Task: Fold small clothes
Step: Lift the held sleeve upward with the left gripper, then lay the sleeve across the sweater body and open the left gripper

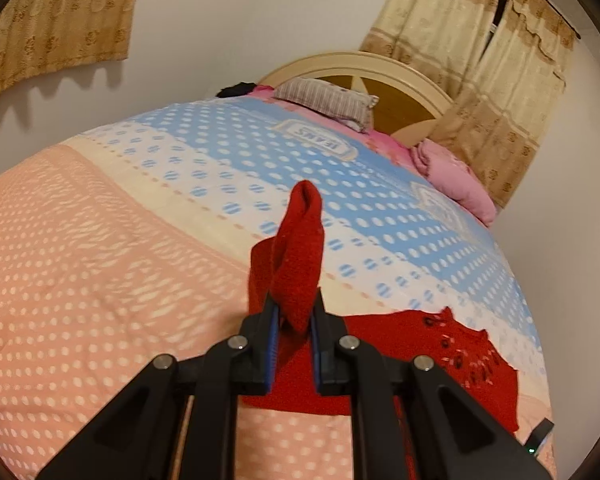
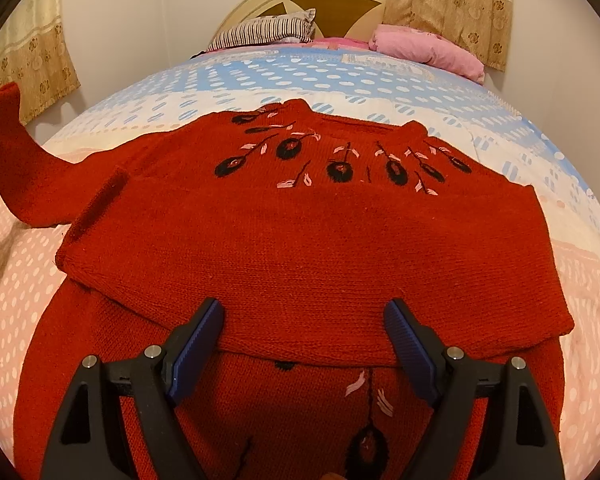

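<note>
A red knitted sweater (image 2: 320,232) with black and pink embroidered flowers lies flat on the bed, its lower part folded up over the chest. My left gripper (image 1: 295,304) is shut on the sweater's sleeve (image 1: 300,248) and holds it up off the bedspread. In the right wrist view that raised sleeve (image 2: 8,152) rises at the far left. My right gripper (image 2: 305,312) stands open just above the folded edge, with nothing pinched between its blue pads. The sweater's body (image 1: 440,352) shows to the right of the left gripper.
The bed carries a dotted pink, cream and blue bedspread (image 2: 380,80). A striped pillow (image 2: 264,30) and a bundled pink blanket (image 2: 424,48) lie by the wooden headboard (image 2: 324,4). Patterned curtains (image 1: 480,80) hang behind, and a wall runs along the bed's left side.
</note>
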